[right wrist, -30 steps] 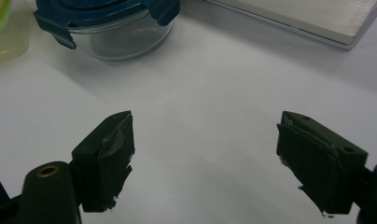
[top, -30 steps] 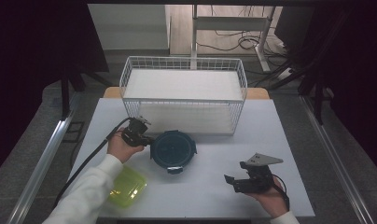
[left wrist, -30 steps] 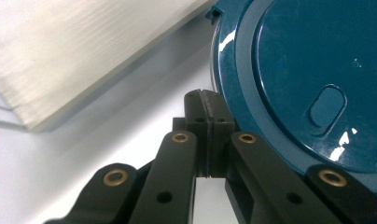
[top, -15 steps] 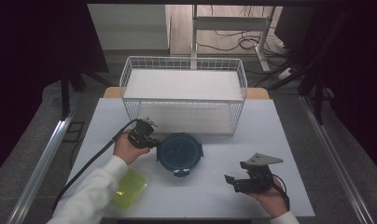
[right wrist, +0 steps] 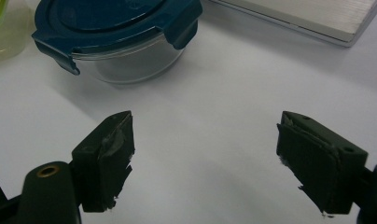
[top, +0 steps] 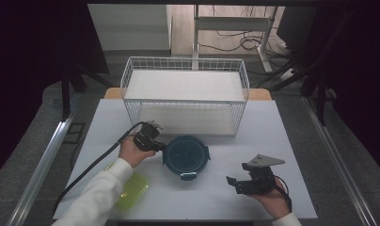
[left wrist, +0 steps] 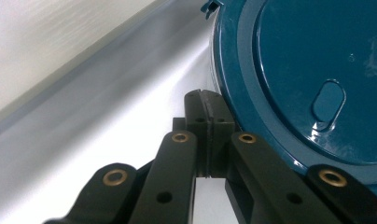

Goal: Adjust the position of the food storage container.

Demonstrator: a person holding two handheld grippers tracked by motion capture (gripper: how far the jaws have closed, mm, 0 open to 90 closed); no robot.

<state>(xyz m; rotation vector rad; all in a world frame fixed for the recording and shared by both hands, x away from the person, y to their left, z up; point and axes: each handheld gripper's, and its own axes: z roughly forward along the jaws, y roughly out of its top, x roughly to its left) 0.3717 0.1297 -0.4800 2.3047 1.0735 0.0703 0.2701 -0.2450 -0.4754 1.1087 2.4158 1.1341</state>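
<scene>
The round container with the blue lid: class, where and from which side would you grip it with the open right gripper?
Probably the container rim by the near latch tab, from the right gripper side: that side is unobstructed; the shut left gripper sits at the opposite side.

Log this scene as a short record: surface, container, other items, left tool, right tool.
surface: white table
container: round glass box with blue lid, clips down, mid-table
other items: wire basket at the far edge; yellow-green box near the left sleeve
left tool: jaws shut, empty, tips against the lid's rim
right tool: jaws open, empty, apart from the container, pointed at it
</scene>
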